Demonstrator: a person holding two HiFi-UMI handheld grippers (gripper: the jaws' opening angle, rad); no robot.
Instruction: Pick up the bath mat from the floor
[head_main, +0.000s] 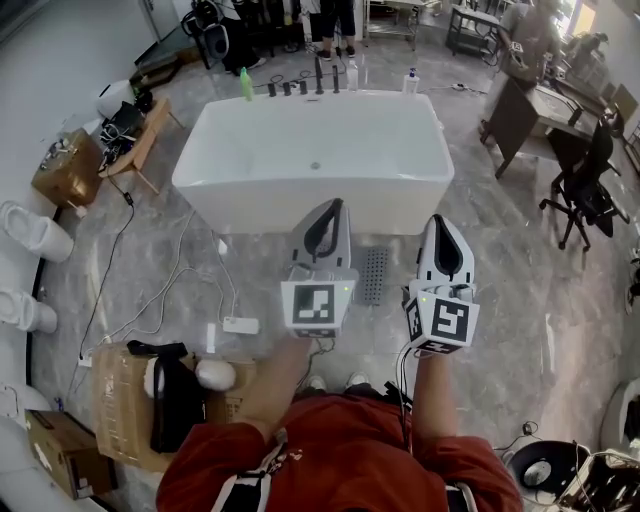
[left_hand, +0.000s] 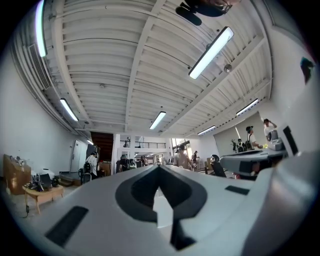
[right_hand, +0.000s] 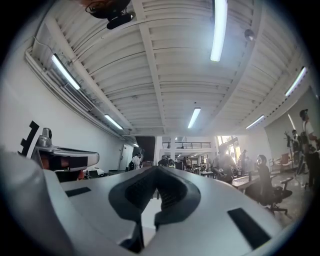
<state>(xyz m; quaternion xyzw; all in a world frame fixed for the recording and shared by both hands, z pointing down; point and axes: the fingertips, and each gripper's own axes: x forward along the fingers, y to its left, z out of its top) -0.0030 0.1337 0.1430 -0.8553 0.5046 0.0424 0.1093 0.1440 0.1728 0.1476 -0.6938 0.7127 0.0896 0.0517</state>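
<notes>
— Where's the bath mat?
— Centre of the head view, on the floor before the bathtub, between your left gripper and right gripper, both closed and empty. Your gripper views show only the ceiling and room.

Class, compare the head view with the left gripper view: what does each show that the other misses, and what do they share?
Head view only: the white bathtub and the grey mat lying in front of it. Left gripper view only: the ceiling strip lights. Both: the left gripper, its jaws together and empty.
</notes>
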